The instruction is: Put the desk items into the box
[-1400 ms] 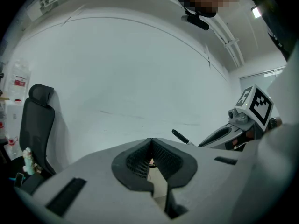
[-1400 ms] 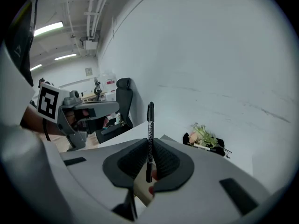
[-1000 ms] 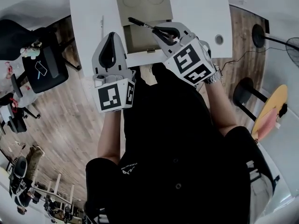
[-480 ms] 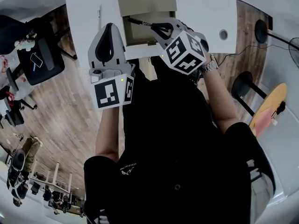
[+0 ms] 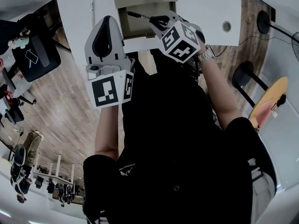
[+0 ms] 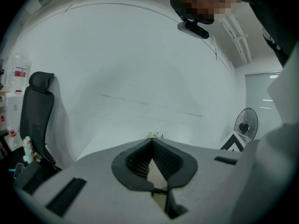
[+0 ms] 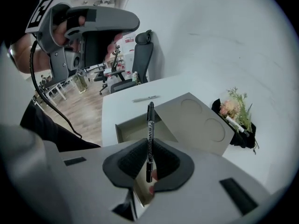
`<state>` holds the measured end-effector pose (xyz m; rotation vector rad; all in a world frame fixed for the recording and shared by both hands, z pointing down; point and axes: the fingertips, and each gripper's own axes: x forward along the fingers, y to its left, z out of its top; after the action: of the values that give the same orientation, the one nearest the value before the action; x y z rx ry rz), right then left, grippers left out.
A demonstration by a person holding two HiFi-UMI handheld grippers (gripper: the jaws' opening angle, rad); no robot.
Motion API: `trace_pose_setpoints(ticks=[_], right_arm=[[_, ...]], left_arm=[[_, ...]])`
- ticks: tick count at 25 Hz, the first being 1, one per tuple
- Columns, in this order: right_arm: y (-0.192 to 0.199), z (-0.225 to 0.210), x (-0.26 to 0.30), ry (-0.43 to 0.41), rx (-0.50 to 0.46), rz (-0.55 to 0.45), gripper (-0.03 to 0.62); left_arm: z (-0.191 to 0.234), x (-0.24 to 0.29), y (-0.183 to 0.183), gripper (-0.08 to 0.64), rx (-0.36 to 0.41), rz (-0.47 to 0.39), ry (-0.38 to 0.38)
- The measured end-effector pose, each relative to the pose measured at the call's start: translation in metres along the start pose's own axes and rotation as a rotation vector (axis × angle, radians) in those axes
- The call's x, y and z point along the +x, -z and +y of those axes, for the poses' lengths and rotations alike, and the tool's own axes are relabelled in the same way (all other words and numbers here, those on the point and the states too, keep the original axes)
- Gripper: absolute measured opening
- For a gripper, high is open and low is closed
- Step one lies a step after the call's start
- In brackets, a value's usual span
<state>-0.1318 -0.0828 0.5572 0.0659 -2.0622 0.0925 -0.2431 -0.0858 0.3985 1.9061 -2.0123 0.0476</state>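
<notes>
Marker [image 7: 150,120] pinched in right gripper [image 7: 149,146], sticking out past jaw tips, right over open box [image 7: 122,127] on white table [image 7: 117,108]. Jaws narrowed onto slim black barrel. Ribbed dark pads, flat cardboard lid [image 7: 196,122] w/ two round dents. Left gripper [image 6: 152,143] clenched tight, empty.

A black chair [image 6: 37,115] is far left of the jaws of the left gripper [image 6: 152,141]. A fan [image 6: 246,125] is far right.

Slim black marker [image 7: 150,120] lengthwise in the right claw [image 7: 149,144], above the open grey box [image 7: 130,126] with raised lid.
</notes>
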Motion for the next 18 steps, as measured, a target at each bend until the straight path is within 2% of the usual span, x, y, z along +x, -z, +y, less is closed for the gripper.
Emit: trace_pose_setpoints(ticks=[8, 18], right_arm=[[0.022, -0.004, 0.039, -0.023, 0.032, 0.064, 0.04], [0.037, -0.012, 0.075, -0.027, 0.123, 0.123, 0.04]], left_arm=[[0.008, 0.007, 0.012, 0.008, -0.012, 0.034, -0.016], [0.028, 0.006, 0.022, 0.008, -0.032, 0.057, -0.058]])
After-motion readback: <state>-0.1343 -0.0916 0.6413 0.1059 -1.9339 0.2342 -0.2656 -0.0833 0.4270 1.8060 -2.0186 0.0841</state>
